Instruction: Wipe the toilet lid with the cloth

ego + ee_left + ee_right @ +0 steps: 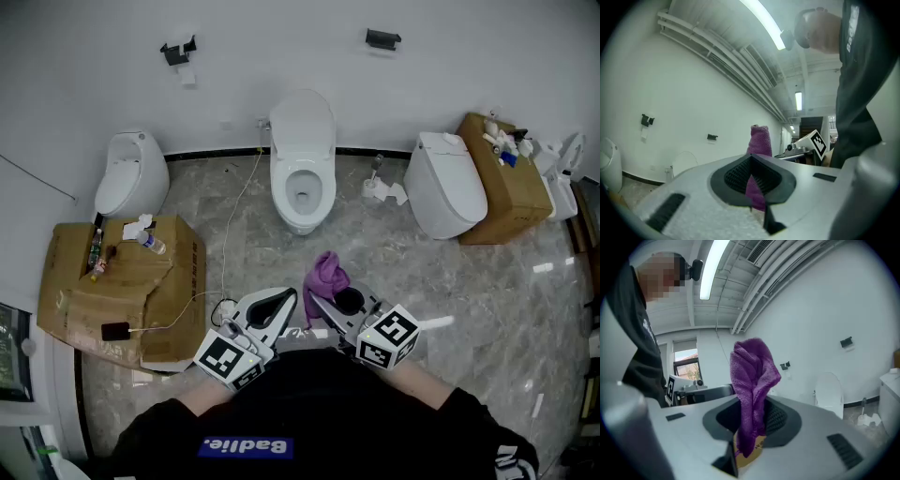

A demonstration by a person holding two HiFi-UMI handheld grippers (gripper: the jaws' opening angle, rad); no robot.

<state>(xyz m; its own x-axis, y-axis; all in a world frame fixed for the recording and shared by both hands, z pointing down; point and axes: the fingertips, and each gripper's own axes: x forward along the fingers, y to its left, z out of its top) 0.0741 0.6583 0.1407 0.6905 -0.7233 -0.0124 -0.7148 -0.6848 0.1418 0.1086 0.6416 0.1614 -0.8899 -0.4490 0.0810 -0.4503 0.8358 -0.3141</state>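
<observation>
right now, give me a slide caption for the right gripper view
Purple cloth clamped in the right gripper, white toilet against the wall behind

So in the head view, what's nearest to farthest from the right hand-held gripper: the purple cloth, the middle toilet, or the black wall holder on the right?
1. Purple cloth: pinched in the right hand-held gripper itself.
2. Middle toilet: straight ahead, past the cloth.
3. Black wall holder: farthest, up high and to the right of the toilet.
</observation>
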